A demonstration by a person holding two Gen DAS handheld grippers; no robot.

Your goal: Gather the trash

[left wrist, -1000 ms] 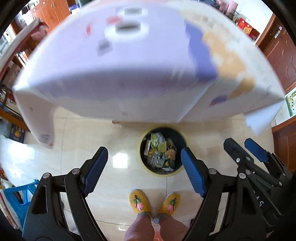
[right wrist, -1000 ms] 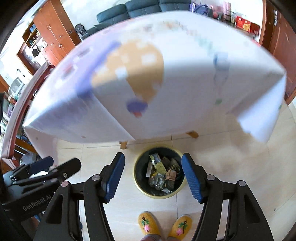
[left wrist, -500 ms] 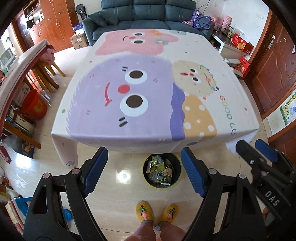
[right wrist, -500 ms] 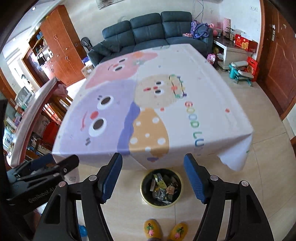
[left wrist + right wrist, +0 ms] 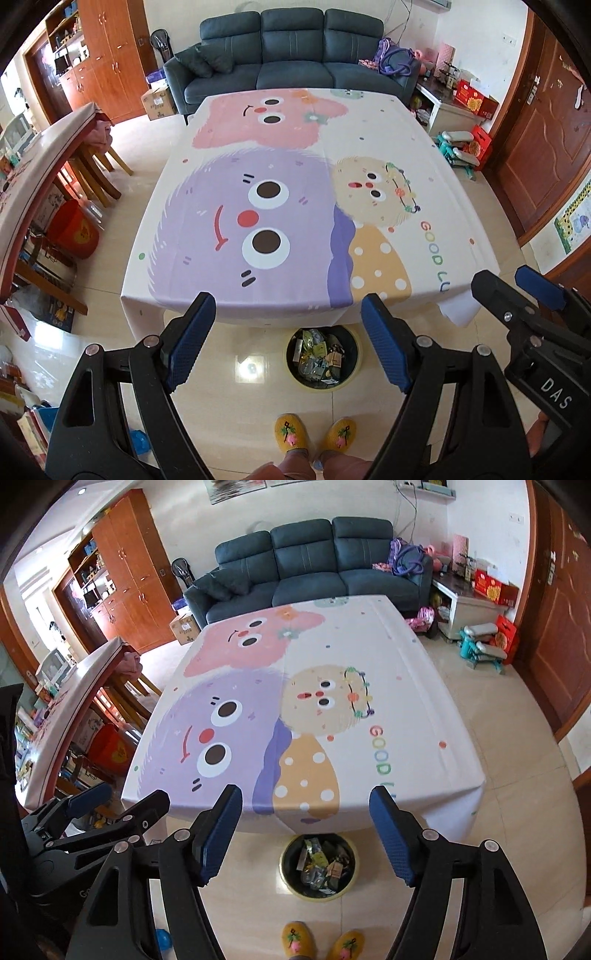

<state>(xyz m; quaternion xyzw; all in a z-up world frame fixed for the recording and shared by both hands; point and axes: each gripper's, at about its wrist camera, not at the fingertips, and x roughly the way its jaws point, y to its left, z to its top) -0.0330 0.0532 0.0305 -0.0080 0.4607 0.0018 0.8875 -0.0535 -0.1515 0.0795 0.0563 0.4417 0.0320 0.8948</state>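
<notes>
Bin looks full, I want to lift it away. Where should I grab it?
Judging by shape, take the trash bin by its yellow rim on the near, slipper side, coming straight down. The far rim sits close under the tablecloth overhang. Both grippers, left and right, are open and empty.

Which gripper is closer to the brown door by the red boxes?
Right. The right gripper is held on the side towards the brown door. The left gripper is beside it, on the side away from the door.
</notes>
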